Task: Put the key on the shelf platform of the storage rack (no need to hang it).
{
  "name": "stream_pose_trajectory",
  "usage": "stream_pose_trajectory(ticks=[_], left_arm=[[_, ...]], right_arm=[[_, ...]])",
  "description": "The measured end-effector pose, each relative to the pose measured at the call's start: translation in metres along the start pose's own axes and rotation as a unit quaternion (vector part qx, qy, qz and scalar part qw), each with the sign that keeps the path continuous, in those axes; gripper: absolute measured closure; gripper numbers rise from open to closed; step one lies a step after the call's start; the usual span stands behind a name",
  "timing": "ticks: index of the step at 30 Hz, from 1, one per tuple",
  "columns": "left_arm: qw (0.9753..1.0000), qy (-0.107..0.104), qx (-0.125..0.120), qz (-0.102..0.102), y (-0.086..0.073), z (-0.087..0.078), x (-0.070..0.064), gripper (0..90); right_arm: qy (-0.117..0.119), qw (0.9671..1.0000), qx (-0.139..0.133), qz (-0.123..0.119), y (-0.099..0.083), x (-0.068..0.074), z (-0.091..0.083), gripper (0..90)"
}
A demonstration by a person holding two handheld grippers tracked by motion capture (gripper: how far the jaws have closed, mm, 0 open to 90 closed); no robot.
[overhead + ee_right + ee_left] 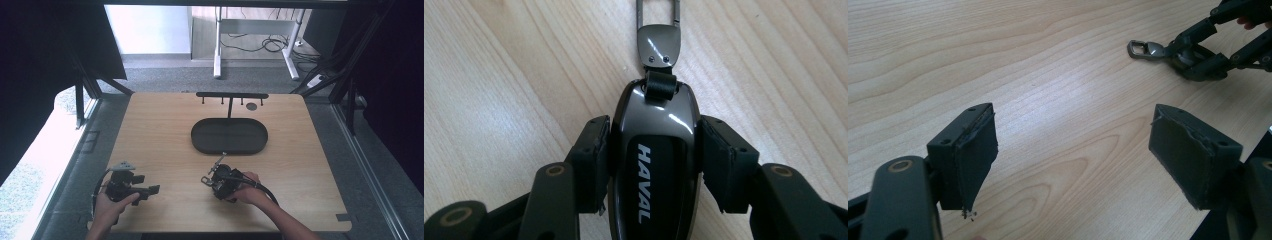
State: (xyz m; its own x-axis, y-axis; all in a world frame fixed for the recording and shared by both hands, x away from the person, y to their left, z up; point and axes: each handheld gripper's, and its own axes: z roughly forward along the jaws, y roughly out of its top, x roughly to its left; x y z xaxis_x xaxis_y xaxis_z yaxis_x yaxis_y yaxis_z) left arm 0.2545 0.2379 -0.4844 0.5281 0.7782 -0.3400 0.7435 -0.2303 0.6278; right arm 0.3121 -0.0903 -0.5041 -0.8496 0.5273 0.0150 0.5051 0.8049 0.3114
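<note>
A black oval tray point(229, 145) and hook rack point(231, 95) sit on the wooden table point(150, 130).

The only lettering I can read is "HAVAL", in white capitals running lengthwise down the black panel of the key fob point(654, 170) that I clamp between the pads of my right gripper point(651, 160). The word shows clearly in my right gripper view. In the high view and in my left gripper view the fob point(1193, 60) is too small for any letters to be made out, and I read nothing else anywhere on the table point(160, 135).
</note>
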Motion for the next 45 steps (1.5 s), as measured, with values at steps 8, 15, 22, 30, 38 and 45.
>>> stream_pose_trajectory(ticks=[8, 15, 22, 30, 38, 45], left_arm=[[1.0000, 0.000, -0.001, 0.002, 0.000, 0.000, 0.000, 19.8], [1.0000, 0.000, -0.003, 0.001, 0.000, -0.001, 0.000, 19.8], [1.0000, 0.000, -0.003, 0.001, 0.001, -0.001, 0.000, 19.8], [1.0000, 0.000, -0.003, 0.001, 0.001, -0.001, -0.001, 19.8], [1.0000, 0.000, -0.002, 0.002, 0.000, 0.000, -0.001, 19.8], [1.0000, 0.001, -0.001, 0.002, 0.000, 0.001, -0.001, 19.8]], right_arm=[[0.023, 0.9989, -0.036, 0.019, 0.002, -0.006, -0.019, 49.3], [0.028, 0.9966, -0.071, 0.032, 0.004, -0.012, -0.041, 49.3], [0.021, 0.9952, -0.090, 0.035, 0.005, -0.017, -0.056, 49.3], [0.008, 0.9920, -0.119, 0.041, 0.005, -0.027, -0.080, 49.3], [0.000, 0.9906, -0.129, 0.044, 0.006, -0.033, -0.089, 49.3], [-0.006, 0.9897, -0.134, 0.048, 0.009, -0.040, -0.092, 49.4]])
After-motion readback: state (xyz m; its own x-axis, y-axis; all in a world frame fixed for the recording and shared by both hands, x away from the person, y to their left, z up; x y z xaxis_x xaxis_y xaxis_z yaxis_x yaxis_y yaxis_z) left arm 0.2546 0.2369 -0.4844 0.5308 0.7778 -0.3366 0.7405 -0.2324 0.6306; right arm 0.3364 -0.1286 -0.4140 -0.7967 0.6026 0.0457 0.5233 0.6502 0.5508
